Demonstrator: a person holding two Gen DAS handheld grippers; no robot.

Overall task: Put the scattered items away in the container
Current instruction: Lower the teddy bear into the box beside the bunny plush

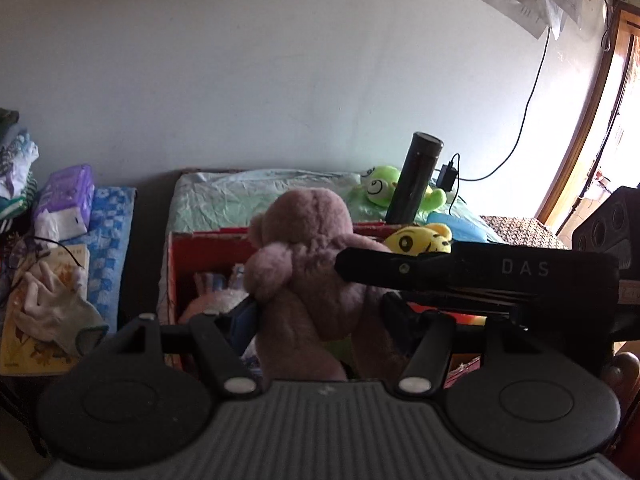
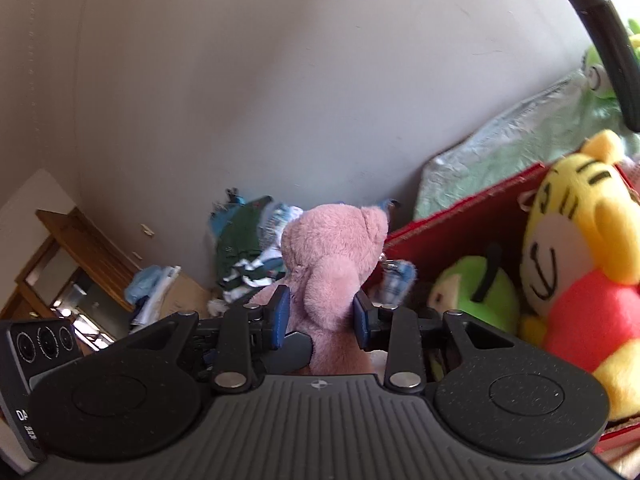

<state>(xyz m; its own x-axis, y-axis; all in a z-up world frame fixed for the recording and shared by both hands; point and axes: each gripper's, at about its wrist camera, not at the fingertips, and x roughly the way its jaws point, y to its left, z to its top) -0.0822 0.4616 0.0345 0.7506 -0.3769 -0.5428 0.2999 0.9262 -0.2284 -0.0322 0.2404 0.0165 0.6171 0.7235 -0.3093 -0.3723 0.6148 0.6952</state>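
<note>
A pink plush bear (image 1: 308, 280) hangs upright in front of the open red box (image 1: 208, 236). Both grippers have hold of it. My left gripper (image 1: 320, 316) is shut on its lower body, a blue pad (image 1: 240, 316) pressing its left side. In the right wrist view my right gripper (image 2: 322, 314) is shut on the same pink bear (image 2: 332, 264), with blue pads (image 2: 282, 312) squeezing it from both sides. The right gripper's black housing (image 1: 500, 280) crosses the left wrist view from the right. The red box (image 2: 460, 216) lies just right of the bear.
In the box sit a yellow tiger plush (image 2: 580, 248) and a green plush (image 2: 472, 292). Behind it stand a black flask (image 1: 416, 180) and a green frog plush (image 1: 380, 188). A glove (image 1: 52, 312) and purple pack (image 1: 68, 196) lie left. Clothes (image 2: 248, 248) pile by the wall.
</note>
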